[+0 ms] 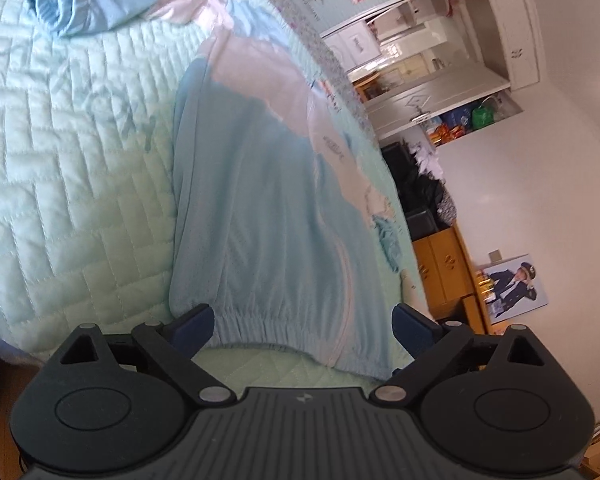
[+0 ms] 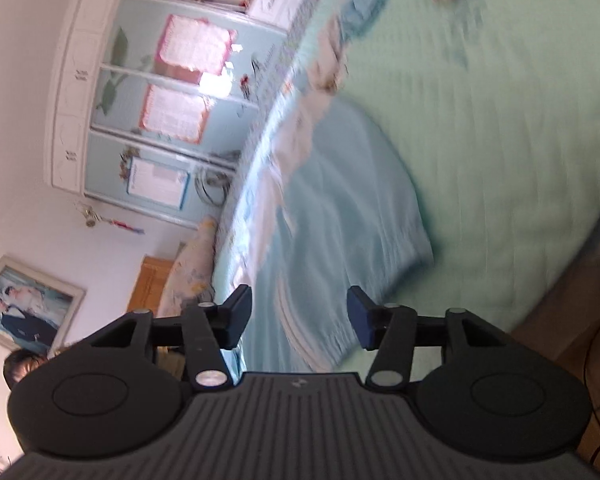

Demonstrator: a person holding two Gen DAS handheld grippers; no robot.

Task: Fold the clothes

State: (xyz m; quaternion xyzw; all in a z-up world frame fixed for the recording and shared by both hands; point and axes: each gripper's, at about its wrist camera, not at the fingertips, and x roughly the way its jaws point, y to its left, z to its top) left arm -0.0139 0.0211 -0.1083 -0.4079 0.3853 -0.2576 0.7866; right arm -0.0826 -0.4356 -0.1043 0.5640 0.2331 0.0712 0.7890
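Observation:
Light blue pants point(image 1: 260, 216) lie flat along the pale green quilted bed point(image 1: 80, 184), their elastic waistband nearest the camera. My left gripper point(image 1: 303, 326) hovers open just above that waistband, with the cloth below the gap and no pad pressing on it. In the blurred right wrist view the same pants point(image 2: 340, 216) stretch away, folded edge near the lens. My right gripper point(image 2: 299, 318) stands open over the near end, nothing between its fingers. A small blue garment point(image 1: 88, 4) lies crumpled at the far end of the bed, also visible as the small blue garment point(image 2: 364, 0).
A white and pale printed cloth point(image 1: 260, 60) lies under and beside the pants. Past the bed's far edge stand wardrobe doors point(image 2: 160, 120), a wooden cabinet point(image 1: 444, 268) and framed photos. A person's head point(image 2: 24, 364) shows low at left. The bed's edge point(image 2: 560, 264) drops to wooden floor.

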